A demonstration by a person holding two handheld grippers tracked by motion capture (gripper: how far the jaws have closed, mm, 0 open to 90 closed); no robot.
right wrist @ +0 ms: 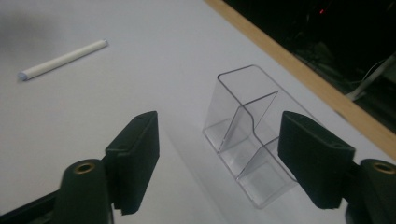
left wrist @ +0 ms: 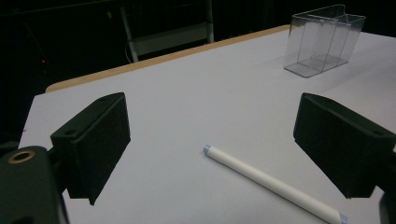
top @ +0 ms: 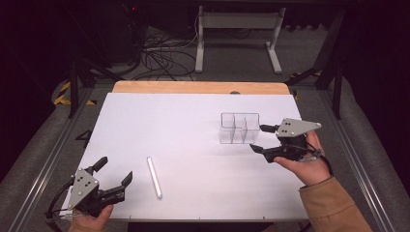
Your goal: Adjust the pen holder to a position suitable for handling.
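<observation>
A clear plastic box [top: 239,128] with inner dividers stands upright and empty on the white table top [top: 193,125], right of centre. My right gripper [top: 258,137] is just to its right and points at it, jaws open with nothing between the pads. In the right gripper view the clear box [right wrist: 247,135] sits just beyond the right gripper [right wrist: 222,135]. A white stick [top: 154,177] lies flat near the front left. My left gripper [top: 116,169] stands open to its left, near the table's front corner. From the left gripper [left wrist: 212,112], the white stick [left wrist: 275,184] lies ahead on the table.
A wooden strip [top: 200,87] runs along the table's far edge. Beyond it stand a white desk frame [top: 237,21] and loose cables [top: 159,55] on the floor. The stick [right wrist: 63,58] and the box [left wrist: 322,42] each appear far off from the other hand's camera.
</observation>
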